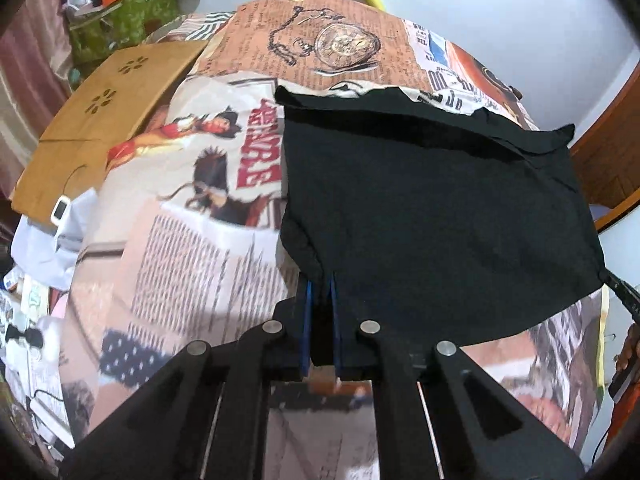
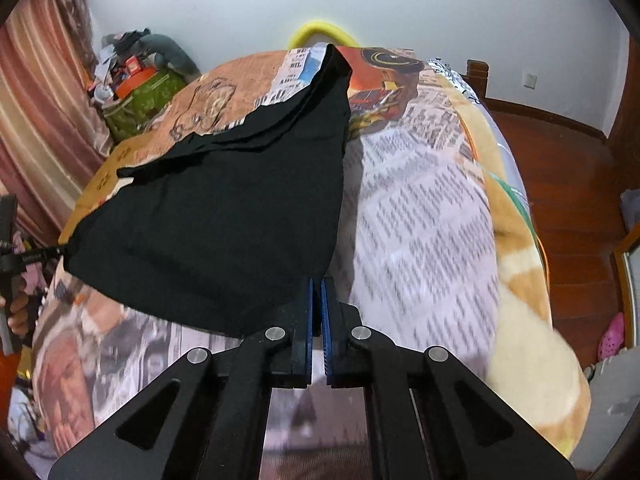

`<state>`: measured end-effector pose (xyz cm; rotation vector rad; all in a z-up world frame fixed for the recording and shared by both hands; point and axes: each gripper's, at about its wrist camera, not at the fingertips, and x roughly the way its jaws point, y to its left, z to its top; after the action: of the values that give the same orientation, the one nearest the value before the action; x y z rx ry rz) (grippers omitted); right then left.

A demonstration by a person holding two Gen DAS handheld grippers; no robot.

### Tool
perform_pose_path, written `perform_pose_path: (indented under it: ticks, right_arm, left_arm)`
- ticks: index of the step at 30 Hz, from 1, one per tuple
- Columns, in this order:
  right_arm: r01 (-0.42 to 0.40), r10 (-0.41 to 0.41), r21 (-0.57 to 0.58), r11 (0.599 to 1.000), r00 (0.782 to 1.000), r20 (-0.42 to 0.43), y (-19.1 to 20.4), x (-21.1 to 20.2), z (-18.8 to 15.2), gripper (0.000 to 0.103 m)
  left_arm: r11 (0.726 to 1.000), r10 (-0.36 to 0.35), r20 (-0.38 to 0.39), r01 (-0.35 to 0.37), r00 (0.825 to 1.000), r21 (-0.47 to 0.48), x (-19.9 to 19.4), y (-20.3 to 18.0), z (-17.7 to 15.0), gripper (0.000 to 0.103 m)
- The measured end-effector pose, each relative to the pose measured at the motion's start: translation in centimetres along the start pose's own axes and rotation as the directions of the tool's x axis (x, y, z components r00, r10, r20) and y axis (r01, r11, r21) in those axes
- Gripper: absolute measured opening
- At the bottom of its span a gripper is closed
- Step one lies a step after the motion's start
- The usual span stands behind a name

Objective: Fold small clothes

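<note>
Left wrist view showed my left tool (image 1: 321,280) clamped on the black cloth's (image 1: 432,208) near corner, my right tool (image 2: 317,284) clenching the other, over the bed (image 2: 420,208); I judged even tension would keep the fold square.

The black garment (image 1: 420,208) hangs stretched by its two near corners, far edge on the bed.

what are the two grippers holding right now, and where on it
Both hold the same black garment, lifted over the bed cover. The left gripper pinches its near left corner; the right gripper pinches its near right corner.
</note>
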<state>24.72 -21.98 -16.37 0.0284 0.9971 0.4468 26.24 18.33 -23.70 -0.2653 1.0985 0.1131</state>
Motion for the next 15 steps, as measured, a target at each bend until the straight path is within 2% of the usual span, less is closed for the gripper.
perform_pose_path:
  ticks: [3,7,9,12,15]
  right_arm:
    - [0.002,-0.001,0.013,1.000,1.000,-0.023,-0.2,0.0,-1.5,0.003]
    - [0.057,-0.057,-0.004,0.998,0.997,-0.053,-0.3,0.2,-3.3,0.003]
    - [0.074,-0.075,-0.030,0.997,0.996,-0.046,-0.2,-0.3,-3.6,0.003]
    - [0.107,-0.106,-0.061,0.992,0.994,0.015,0.0,-1.7,-2.4,0.003]
    - [0.094,-0.089,-0.077,0.993,0.994,0.063,0.7,-2.4,-0.5,0.003]
  left_arm:
    - [0.999,0.040,-0.006,-0.040,0.999,0.020,-0.1,0.6,-1.4,0.008]
    - [0.986,0.144,-0.009,-0.143,0.990,0.080,-0.4,1.3,-3.1,0.006]
    - [0.986,0.147,-0.004,-0.146,0.989,0.082,-0.9,1.9,-3.2,0.006]
    - [0.986,0.149,0.048,-0.152,0.988,0.065,-2.6,2.4,-2.2,0.007]
    - [0.989,0.124,0.075,-0.130,0.989,0.069,-3.3,1.6,-0.4,0.007]
